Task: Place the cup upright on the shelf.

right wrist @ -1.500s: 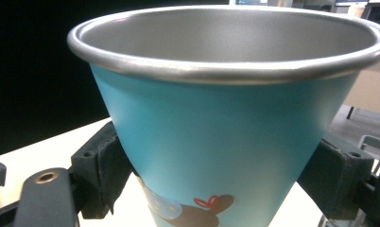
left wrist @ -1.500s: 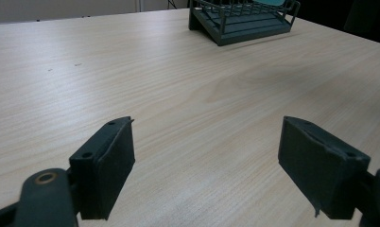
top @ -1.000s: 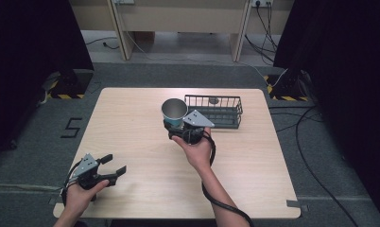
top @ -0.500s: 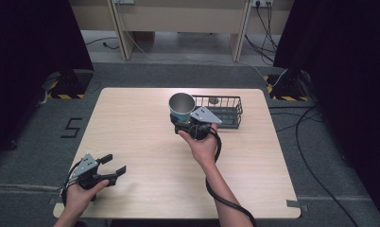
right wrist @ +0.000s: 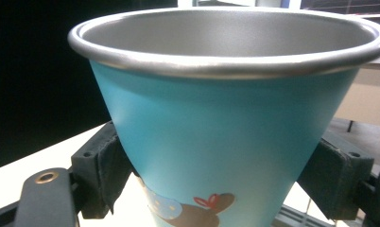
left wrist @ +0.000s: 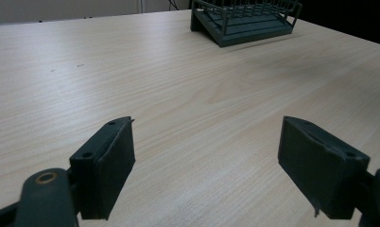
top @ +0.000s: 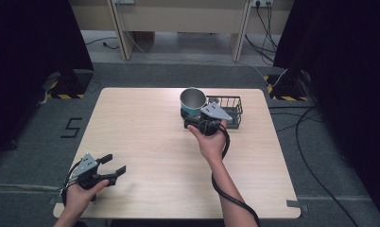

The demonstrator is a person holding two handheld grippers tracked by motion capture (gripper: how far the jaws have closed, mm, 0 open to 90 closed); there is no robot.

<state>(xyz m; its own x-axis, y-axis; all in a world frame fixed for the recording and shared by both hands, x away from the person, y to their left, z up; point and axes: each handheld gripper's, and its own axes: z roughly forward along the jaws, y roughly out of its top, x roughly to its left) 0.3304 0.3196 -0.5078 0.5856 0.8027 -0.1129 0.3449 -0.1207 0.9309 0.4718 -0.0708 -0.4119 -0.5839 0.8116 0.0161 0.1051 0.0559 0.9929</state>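
- The right gripper (top: 194,115) has its jaws clamped on a blue cup (top: 193,101), upright, held above the table (top: 145,127) just beside the wire basket (top: 231,111).
- The left gripper (top: 113,164) hangs low over the near left corner, jaws wide apart, holding nothing.
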